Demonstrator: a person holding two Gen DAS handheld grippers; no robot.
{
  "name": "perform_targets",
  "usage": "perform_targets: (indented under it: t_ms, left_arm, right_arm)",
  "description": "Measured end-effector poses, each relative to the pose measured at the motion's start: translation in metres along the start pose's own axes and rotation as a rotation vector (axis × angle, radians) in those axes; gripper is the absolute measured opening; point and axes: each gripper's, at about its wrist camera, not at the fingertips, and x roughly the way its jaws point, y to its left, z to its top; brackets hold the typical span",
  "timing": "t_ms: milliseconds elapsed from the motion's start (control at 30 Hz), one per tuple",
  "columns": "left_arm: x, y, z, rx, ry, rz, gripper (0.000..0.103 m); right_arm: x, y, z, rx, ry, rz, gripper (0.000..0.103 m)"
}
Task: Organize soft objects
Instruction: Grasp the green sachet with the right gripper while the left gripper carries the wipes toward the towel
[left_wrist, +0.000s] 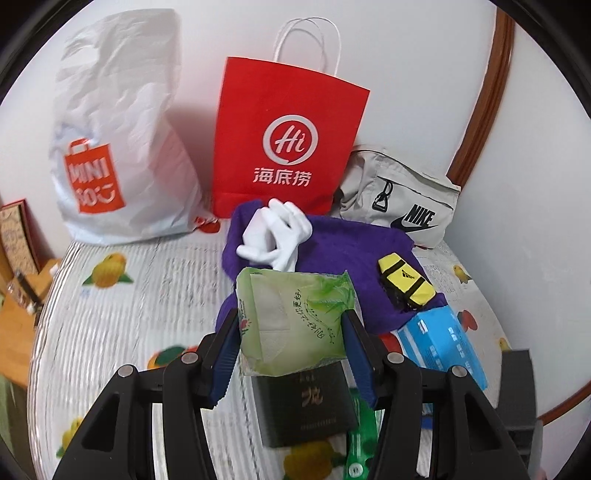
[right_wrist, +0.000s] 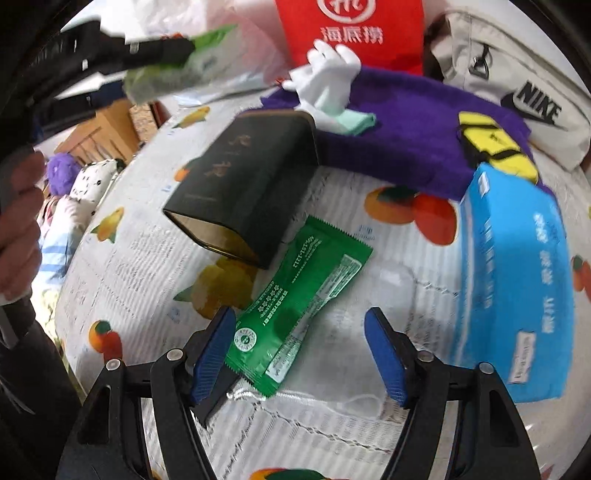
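My left gripper (left_wrist: 291, 350) is shut on a light green tissue pack (left_wrist: 291, 321) and holds it above the table; it also shows in the right wrist view (right_wrist: 173, 70). My right gripper (right_wrist: 299, 354) is open, low over a dark green sachet (right_wrist: 299, 299) that lies between its fingers. A purple towel (left_wrist: 343, 254) lies at the back with white gloves (left_wrist: 277, 236) and a small yellow pouch (left_wrist: 406, 284) on it. A blue tissue pack (right_wrist: 517, 273) lies at the right.
A dark box (right_wrist: 247, 184) lies on the fruit-print tablecloth (left_wrist: 147, 295). A red paper bag (left_wrist: 288, 144), a white plastic bag (left_wrist: 122, 147) and a grey Nike pouch (left_wrist: 402, 195) stand along the back wall. A wooden rack (right_wrist: 99, 133) is off the left edge.
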Motion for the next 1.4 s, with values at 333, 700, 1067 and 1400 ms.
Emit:
perform_targets:
  t_ms: [333, 700, 1067, 1400]
  left_arm:
    - [0.030, -0.001, 0.015, 0.050, 0.028, -0.020, 0.052]
    - [0.045, -0.007, 0.019, 0.060, 0.052, -0.021, 0.052]
    - [0.051, -0.010, 0.018, 0.044, 0.086, -0.033, 0.052]
    - [0.061, -0.026, 0.028, 0.069, 0.105, -0.027, 0.052]
  right_arm:
    - [0.026, 0.010, 0.003, 0.079, -0.028, -0.081, 0.062]
    - [0.025, 0.015, -0.003, 0.027, -0.098, -0.152, 0.033]
    - [0.008, -0.005, -0.008, 0.086, -0.122, -0.008, 0.023]
    - [-0.036, -0.008, -0.004, 0.064, -0.211, 0.029, 0.023]
